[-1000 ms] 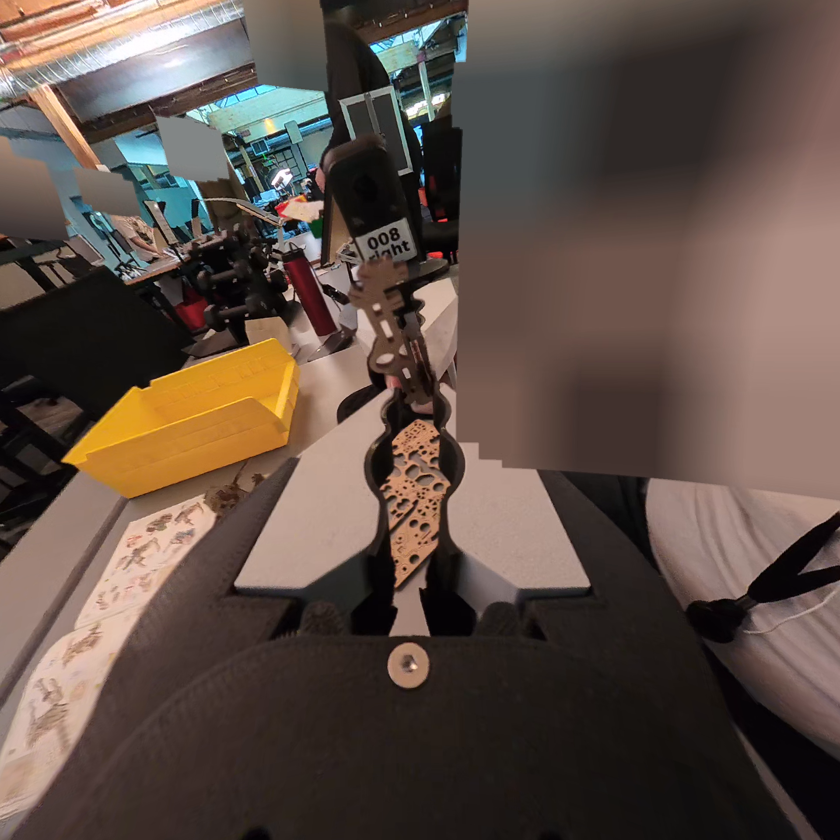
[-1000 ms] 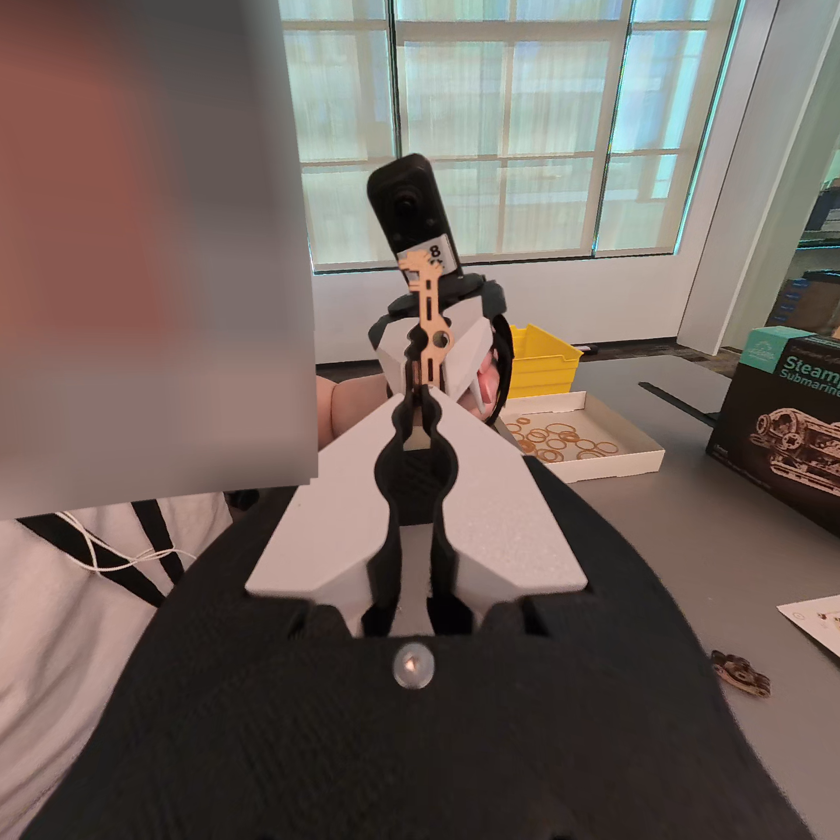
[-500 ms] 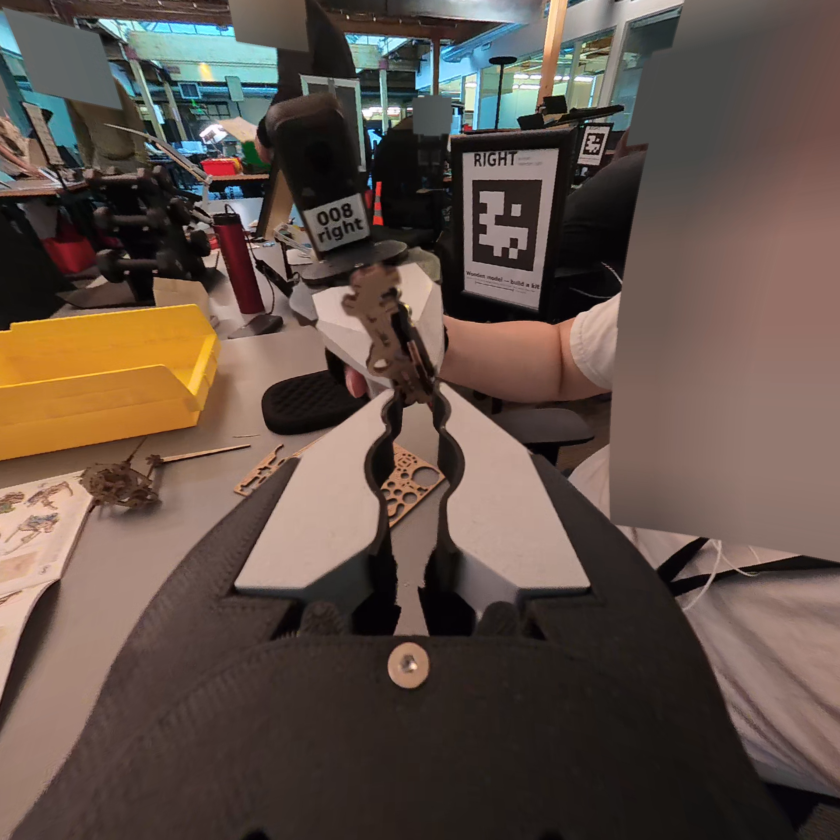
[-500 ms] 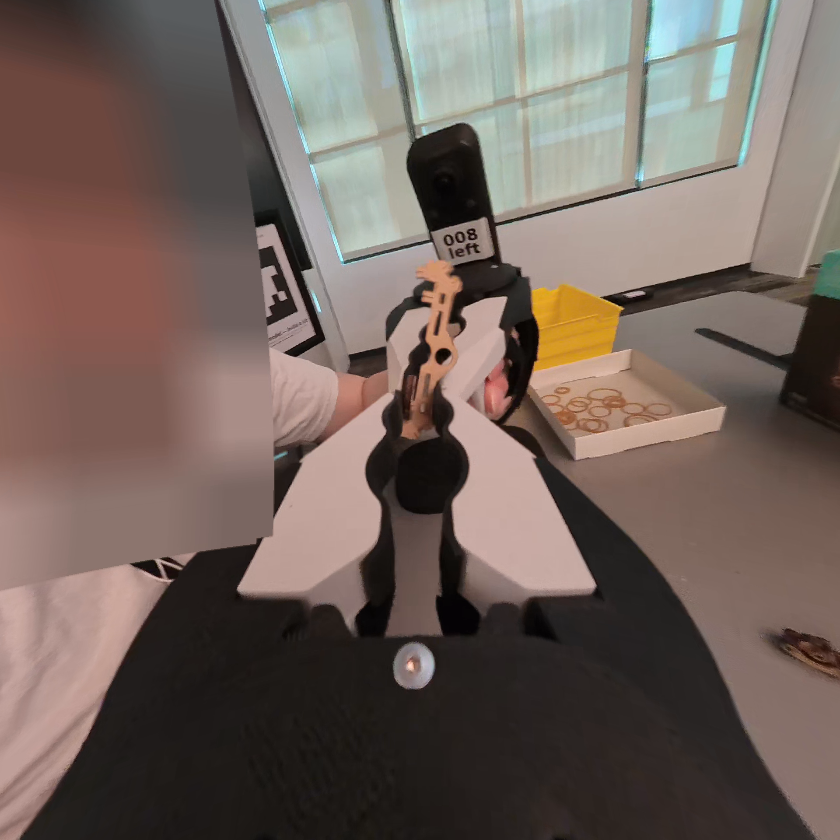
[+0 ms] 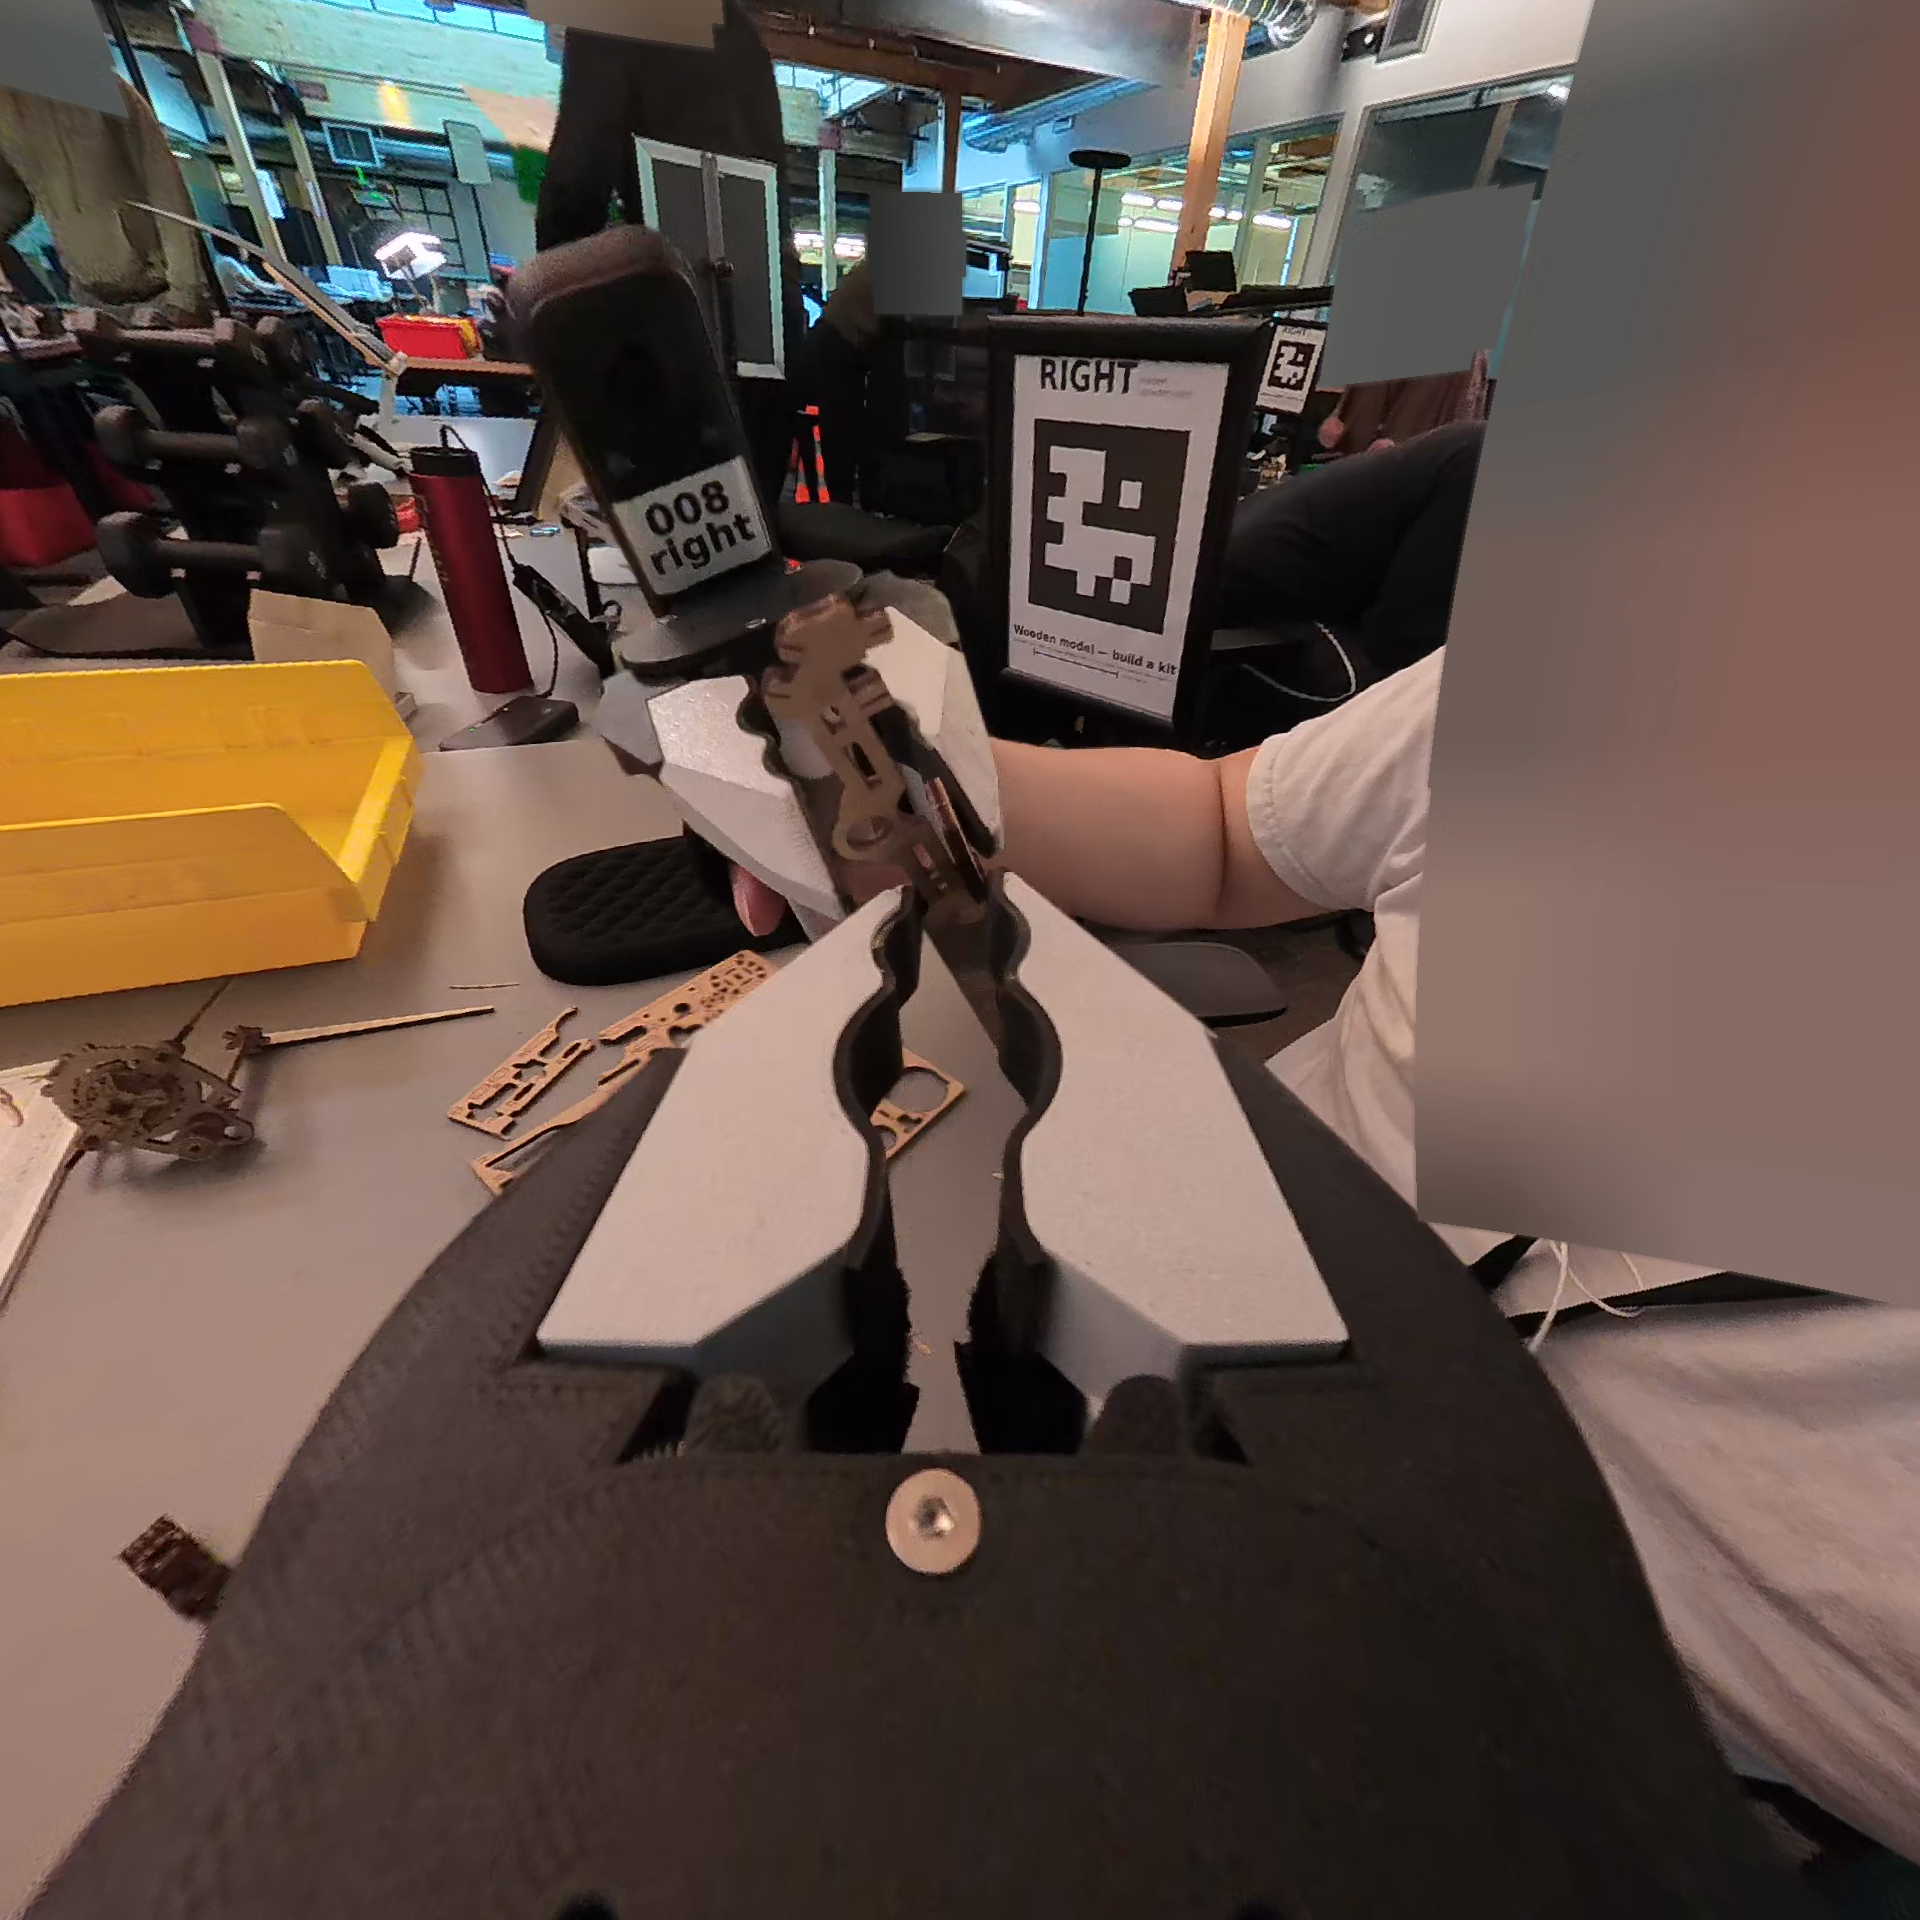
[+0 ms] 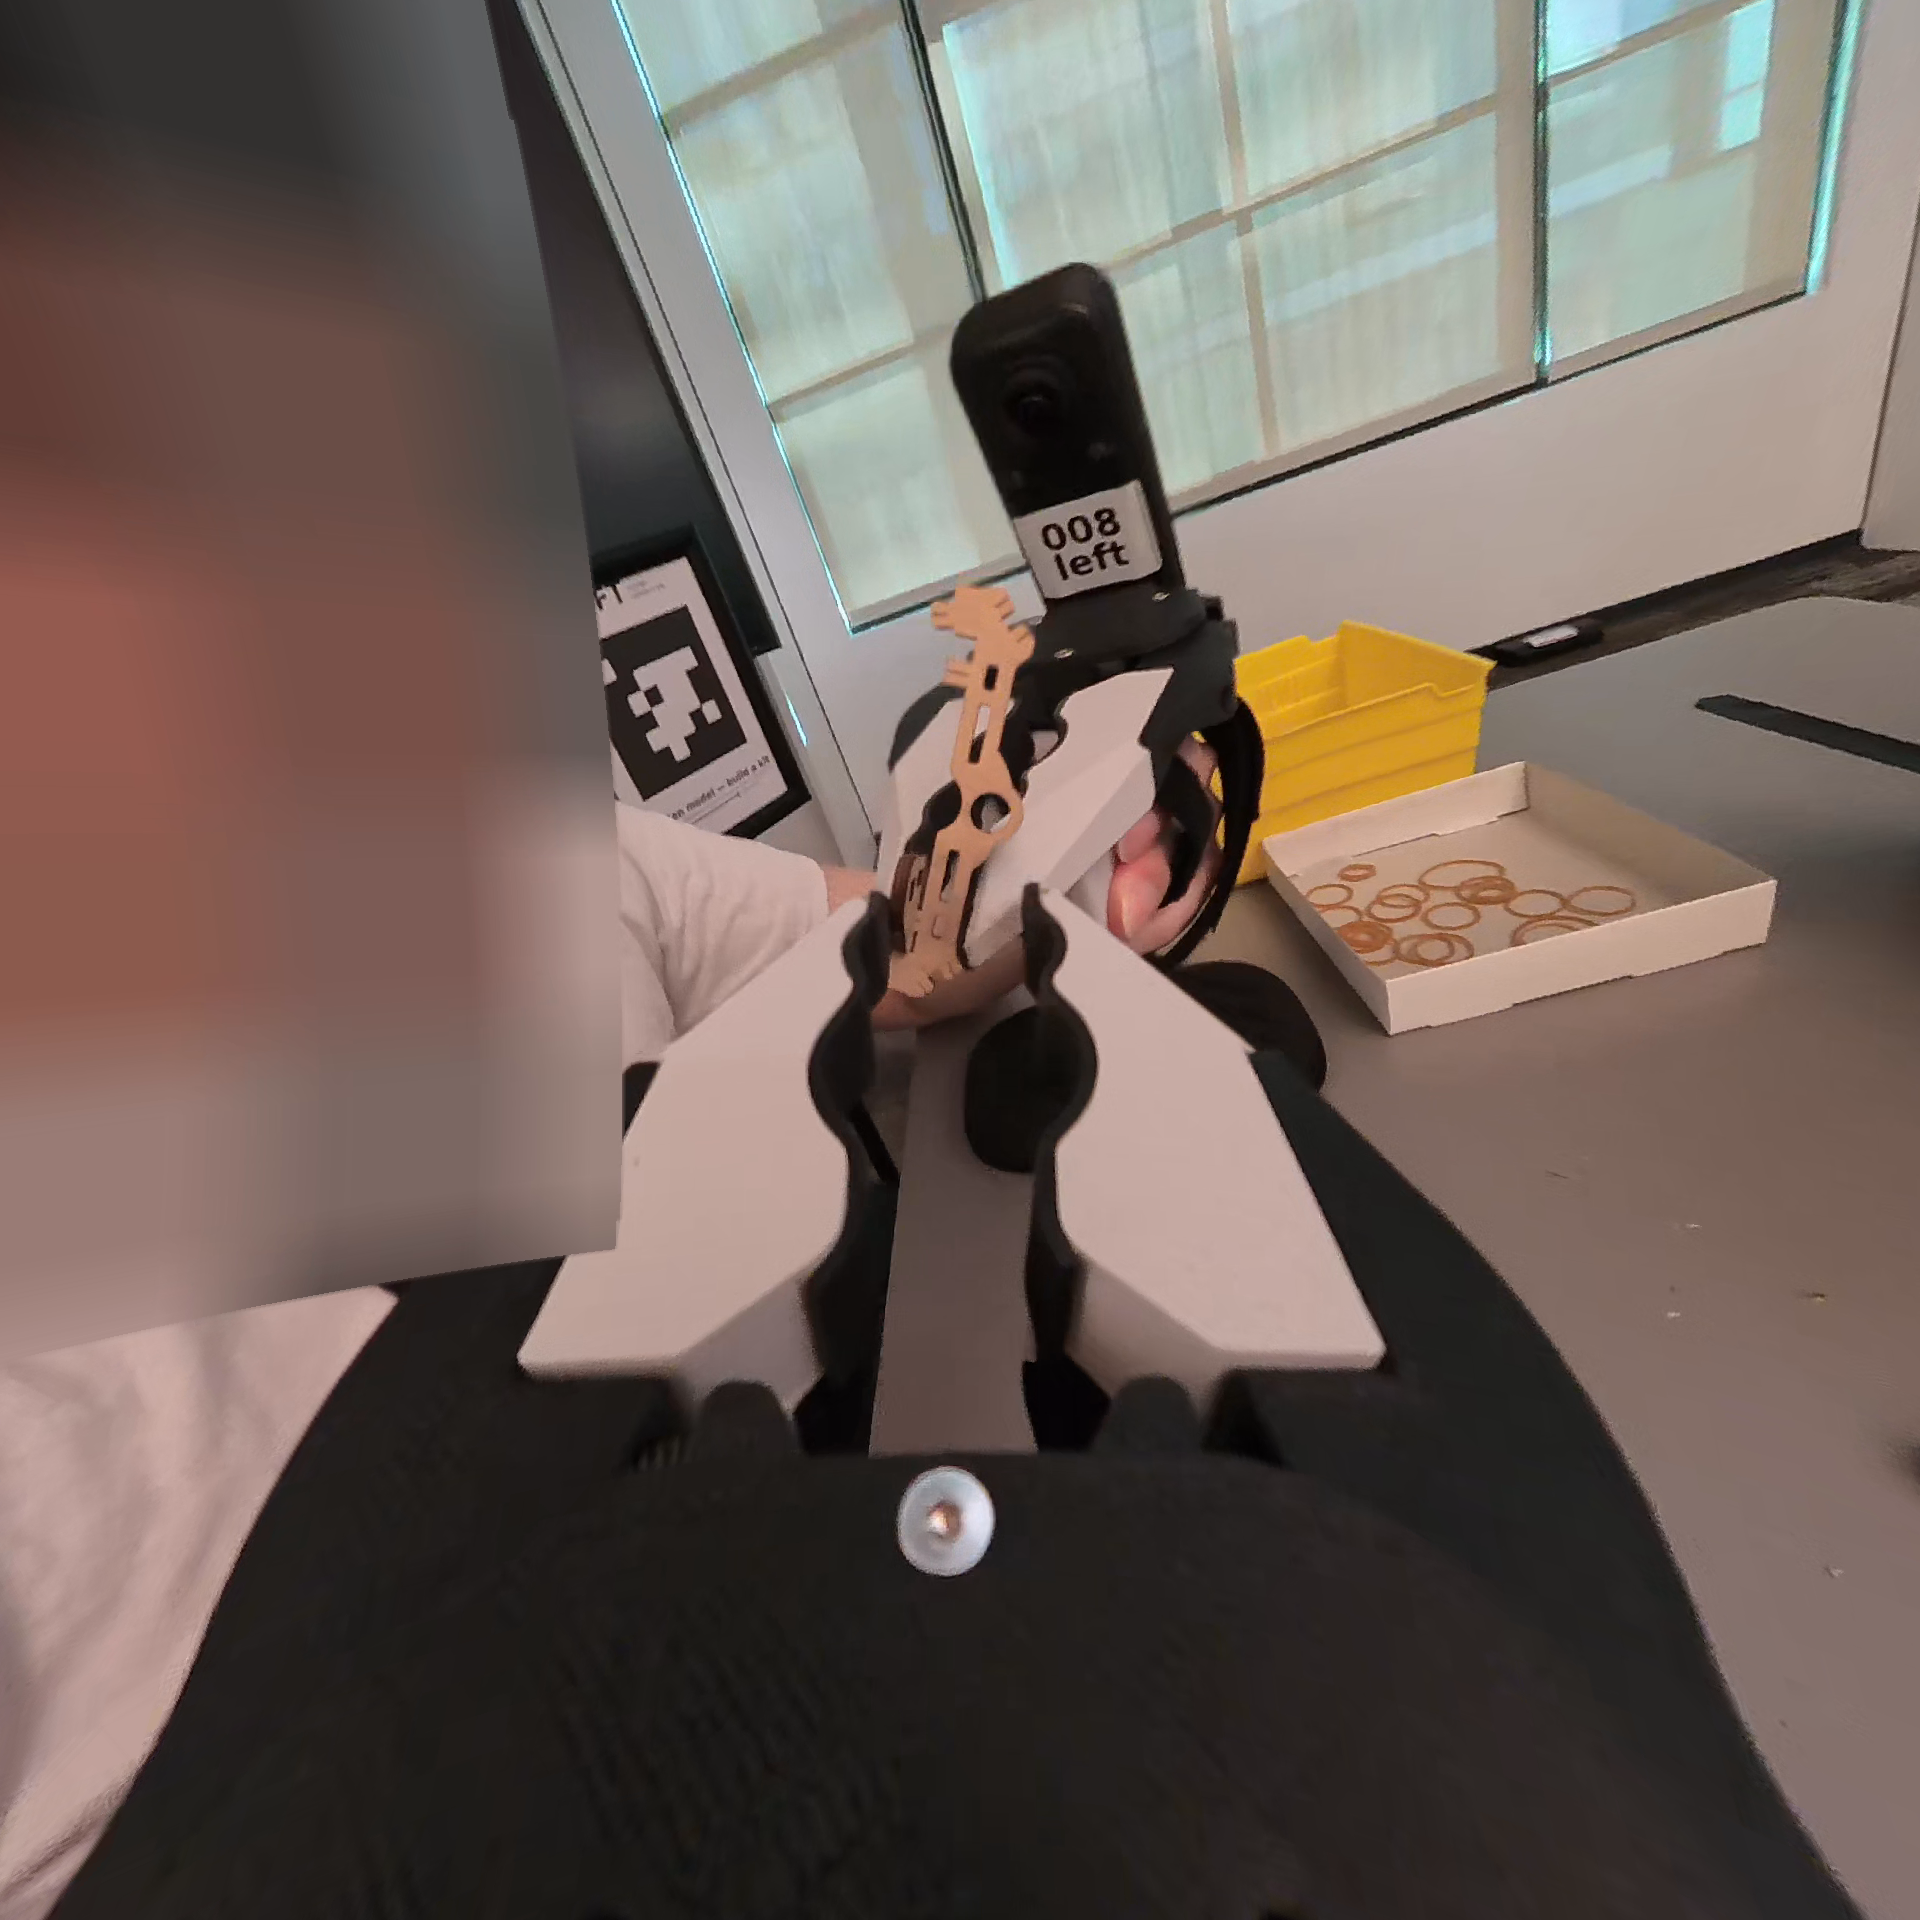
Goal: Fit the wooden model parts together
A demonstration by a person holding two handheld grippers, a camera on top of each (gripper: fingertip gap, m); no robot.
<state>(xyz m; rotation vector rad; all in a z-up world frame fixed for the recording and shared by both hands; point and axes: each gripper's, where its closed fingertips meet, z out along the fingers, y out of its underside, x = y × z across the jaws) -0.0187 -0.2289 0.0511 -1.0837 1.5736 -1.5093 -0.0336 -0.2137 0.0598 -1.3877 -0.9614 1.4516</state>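
Observation:
A slim tan wooden part (image 6: 977,790), a slotted strip with a second layer behind it, stands tilted between the two grippers; it also shows in the left wrist view (image 5: 836,686). My left gripper (image 5: 951,904) is shut on its lower end. My right gripper (image 6: 956,914) is open, jaws wide apart, and the strip's bottom tip sits just by its left fingertip (image 6: 868,935). In the left wrist view the strip's upper end rises in front of the right gripper's white fingers (image 5: 717,790).
On the grey table (image 5: 312,1299) lie a cut-out wooden sheet (image 5: 582,1060), a small gear assembly (image 5: 145,1101), a thin stick (image 5: 364,1029) and a yellow bin (image 5: 187,831). A white tray of rings (image 6: 1517,894) and a second yellow bin (image 6: 1361,717) stand to the right. My left and right fingertips are right by each other.
My right gripper has opened off the wooden strip it was shut on. Both grippers have swung round and tilted, with the strip staying in the left gripper.

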